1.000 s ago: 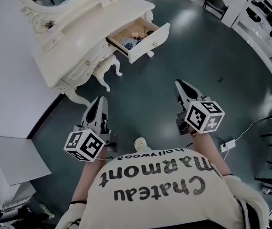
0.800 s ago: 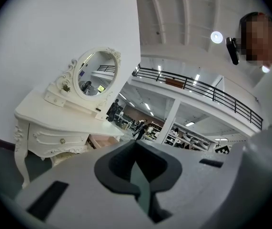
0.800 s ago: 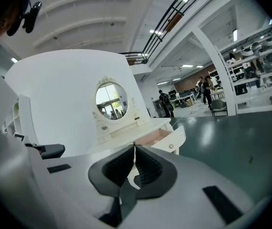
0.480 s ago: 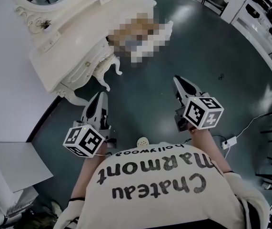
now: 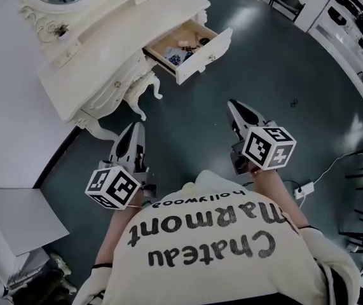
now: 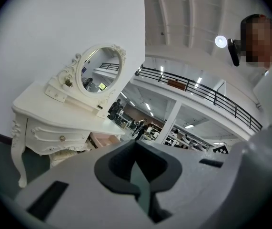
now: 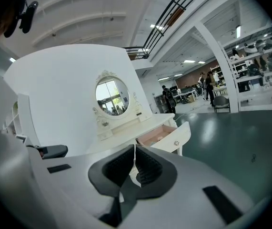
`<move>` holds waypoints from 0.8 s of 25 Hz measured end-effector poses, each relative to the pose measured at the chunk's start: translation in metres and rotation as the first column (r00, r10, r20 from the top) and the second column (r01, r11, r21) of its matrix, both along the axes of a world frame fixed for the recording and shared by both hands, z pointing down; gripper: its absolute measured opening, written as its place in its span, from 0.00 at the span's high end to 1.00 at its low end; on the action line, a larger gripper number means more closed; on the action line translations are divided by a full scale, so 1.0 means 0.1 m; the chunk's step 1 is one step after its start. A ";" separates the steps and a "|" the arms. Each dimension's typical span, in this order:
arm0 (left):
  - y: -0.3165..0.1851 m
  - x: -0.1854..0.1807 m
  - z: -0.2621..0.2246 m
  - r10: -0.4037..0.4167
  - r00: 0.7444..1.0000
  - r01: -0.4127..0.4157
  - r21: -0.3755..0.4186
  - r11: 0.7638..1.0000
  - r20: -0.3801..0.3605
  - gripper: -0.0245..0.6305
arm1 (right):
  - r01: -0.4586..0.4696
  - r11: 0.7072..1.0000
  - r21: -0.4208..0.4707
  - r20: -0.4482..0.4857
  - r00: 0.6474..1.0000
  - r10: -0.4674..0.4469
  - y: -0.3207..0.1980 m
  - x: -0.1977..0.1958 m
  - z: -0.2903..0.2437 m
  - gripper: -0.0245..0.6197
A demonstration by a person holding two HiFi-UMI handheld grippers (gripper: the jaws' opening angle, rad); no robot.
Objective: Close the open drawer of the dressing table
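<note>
The white dressing table (image 5: 105,49) stands against the wall at the upper left, with an oval mirror (image 7: 113,95) on top. Its drawer (image 5: 191,46) is pulled out toward the green floor, with small items inside; the drawer front (image 5: 208,54) carries a small knob. My left gripper (image 5: 136,128) is shut and empty, near the table's curved legs. My right gripper (image 5: 233,107) is shut and empty, well short of the drawer front. The right gripper view shows the open drawer (image 7: 168,136) straight ahead; the left gripper view shows the table (image 6: 55,113) from the side, with the drawer (image 6: 102,140) partly behind the jaws.
A white wall (image 5: 3,107) runs along the left, with a grey panel (image 5: 16,215) at the lower left. A power strip and cable (image 5: 303,192) lie on the floor at the right. Shelving (image 5: 359,18) and a chair (image 5: 288,4) stand farther off at the upper right.
Both grippers have edged slightly toward the dressing table. The drawer stands open as before, and both jaws stay shut.
</note>
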State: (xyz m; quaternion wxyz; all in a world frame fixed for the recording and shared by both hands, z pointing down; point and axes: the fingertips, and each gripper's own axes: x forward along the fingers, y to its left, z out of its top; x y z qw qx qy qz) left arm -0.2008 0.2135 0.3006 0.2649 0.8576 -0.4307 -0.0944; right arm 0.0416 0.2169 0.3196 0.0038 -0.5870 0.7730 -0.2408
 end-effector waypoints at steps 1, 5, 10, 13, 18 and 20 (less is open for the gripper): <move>0.00 0.00 0.04 -0.002 1.000 0.002 -0.011 1.000 0.000 0.95 | 0.006 1.000 -0.007 -0.001 1.000 -0.006 0.00 -0.01 0.03 0.91; -0.02 -0.01 0.13 -0.005 1.000 0.005 -0.032 0.999 0.001 0.95 | 0.005 1.000 -0.027 0.004 1.000 -0.005 -0.03 -0.01 0.11 0.91; -0.18 -0.01 0.15 -0.011 1.000 0.012 -0.030 0.999 0.008 0.95 | -0.007 1.000 -0.023 0.009 1.000 0.007 -0.20 0.05 0.12 0.91; -0.30 0.00 0.15 -0.026 1.000 0.027 -0.026 0.999 0.013 0.95 | 0.000 1.000 -0.024 0.010 1.000 0.000 -0.33 0.08 0.14 0.91; -0.57 0.03 0.11 -0.059 0.998 0.059 -0.020 0.998 0.020 0.95 | 0.024 0.999 -0.028 0.012 1.000 -0.023 -0.63 0.13 0.14 0.91; -0.71 0.07 0.11 -0.070 0.997 0.070 -0.024 0.997 0.025 0.95 | 0.031 0.999 -0.034 0.016 0.999 -0.031 -0.79 0.16 0.15 0.91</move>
